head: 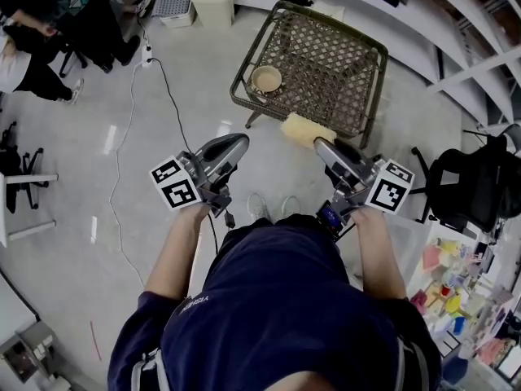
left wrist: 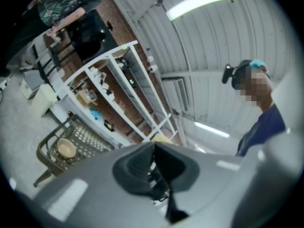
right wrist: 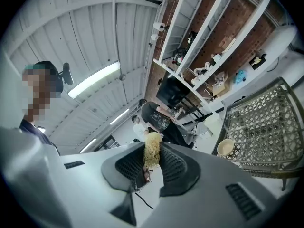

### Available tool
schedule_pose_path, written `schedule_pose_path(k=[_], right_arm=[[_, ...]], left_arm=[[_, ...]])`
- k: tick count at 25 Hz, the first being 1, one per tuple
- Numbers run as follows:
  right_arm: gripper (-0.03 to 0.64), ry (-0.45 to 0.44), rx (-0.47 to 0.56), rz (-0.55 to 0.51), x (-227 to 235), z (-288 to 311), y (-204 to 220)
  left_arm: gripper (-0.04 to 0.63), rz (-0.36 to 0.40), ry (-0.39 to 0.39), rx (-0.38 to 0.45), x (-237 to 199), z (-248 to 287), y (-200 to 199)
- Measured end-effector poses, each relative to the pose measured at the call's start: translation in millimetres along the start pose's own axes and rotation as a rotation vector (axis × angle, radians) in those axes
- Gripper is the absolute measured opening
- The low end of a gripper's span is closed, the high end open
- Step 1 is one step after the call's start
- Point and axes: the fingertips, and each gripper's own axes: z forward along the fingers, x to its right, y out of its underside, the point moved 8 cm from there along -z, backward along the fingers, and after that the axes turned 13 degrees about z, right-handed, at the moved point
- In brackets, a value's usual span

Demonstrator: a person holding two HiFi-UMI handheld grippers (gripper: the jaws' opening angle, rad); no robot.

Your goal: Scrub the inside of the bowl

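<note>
Left gripper [left wrist: 153,151]: jaws closed flat against each other, nothing between them. Right gripper [right wrist: 153,161]: jaws narrow, clamped on a yellow scrub sponge [head: 306,129]. The sponge stood edge-on between the ribbed black pads and stuck out past the tips. In the right gripper view its surface looked coarse and fibrous; from the head view it read as a pale rectangular block.

Both grippers had smooth grey shells, each with a black-and-white marker cube [head: 176,182] near the hand. Both were held level in front of the person, side by side but apart.

Bowl [head: 266,78]: round, beige, upright, with a darker tan inside. It sat on the left near part of a low table [head: 342,72] and was well apart from the sponge and from both grippers. The table had a dark frame with rounded corners and an open woven lattice top.

Floor [head: 98,96]: pale and glossy, with light glare and a thin cable [head: 122,161] trailing across it. A white lidded bin [head: 213,2] stood beyond the table. White shelving [left wrist: 123,80] against a brick wall held small clutter. People were seated at the far left.
</note>
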Motion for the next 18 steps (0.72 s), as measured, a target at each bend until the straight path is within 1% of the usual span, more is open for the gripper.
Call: schedule_pose_path(k=[4, 9, 11, 15, 18], right_arm=[[0.077, 0.008, 0.015, 0.016, 13.4, 5.2, -16.6], [0.077, -0.006, 0.019, 0.062, 46.4, 18.1, -40.7], [0.077, 0.002, 0.000, 0.051, 60.9, 28.5, -53.3], [0.077, 0.020, -0.071, 0.010, 91.3, 49.5, -74.4], [0.077, 0.025, -0.125, 0.009, 112.8, 58.1, -84.0]], left_arm=[[0.005, 0.005, -0.021, -0.010, -16.3, 9.3, -4.5], [0.005, -0.006, -0.082, -0.047, -44.0, 25.1, 1.5], [0.018, -0.020, -0.109, -0.075, -59.9, 34.5, 5.9], [0.041, -0.039, -0.180, -0.131, -92.0, 55.4, 13.4], [0.064, -0.045, -0.234, -0.170, -114.0, 68.5, 19.1]])
